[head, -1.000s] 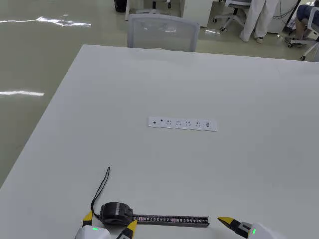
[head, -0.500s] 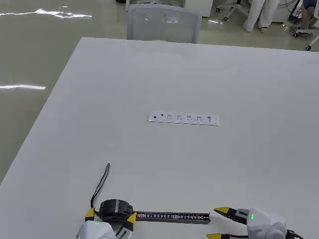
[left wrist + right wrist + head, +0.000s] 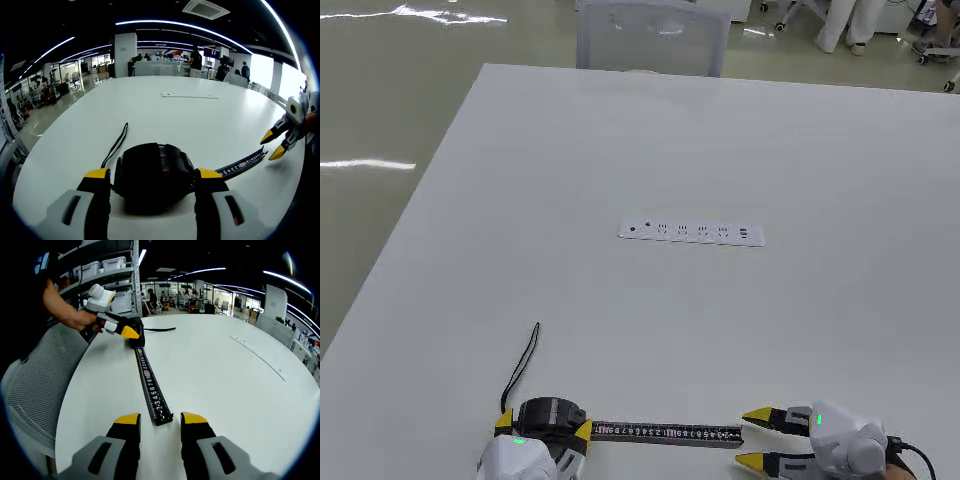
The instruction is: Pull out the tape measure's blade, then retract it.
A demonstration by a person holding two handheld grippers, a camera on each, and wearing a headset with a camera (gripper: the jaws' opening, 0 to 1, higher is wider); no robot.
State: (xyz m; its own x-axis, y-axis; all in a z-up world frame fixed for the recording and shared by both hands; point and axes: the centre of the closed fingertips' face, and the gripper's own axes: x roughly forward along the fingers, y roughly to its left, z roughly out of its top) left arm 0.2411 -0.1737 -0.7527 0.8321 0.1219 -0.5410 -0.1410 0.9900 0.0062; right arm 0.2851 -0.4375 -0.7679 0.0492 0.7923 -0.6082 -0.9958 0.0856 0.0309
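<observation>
Where the head view looks down, one white bench carries one tape measure at its near edge. It is a round black case with one thin black strap trailing away and one flat blade extended to the right. The left tongs, white with two yellow tips, grip the case from both sides. The right tongs sit just past the blade's end, jaws parted. One flat white power strip lies mid-bench, well apart. One grey chair stands at the far edge.

From the left gripper view, both jaws press the grooved, matte sides of the case. The blade runs right toward the other tongs.

From the right gripper view, the blade is black with white numerals, 1 to 5 readable near the hook, and a red patch farther along. Its hooked end lies on the bench between the two open jaws, touching neither. One hand holds the left tongs on the case.
</observation>
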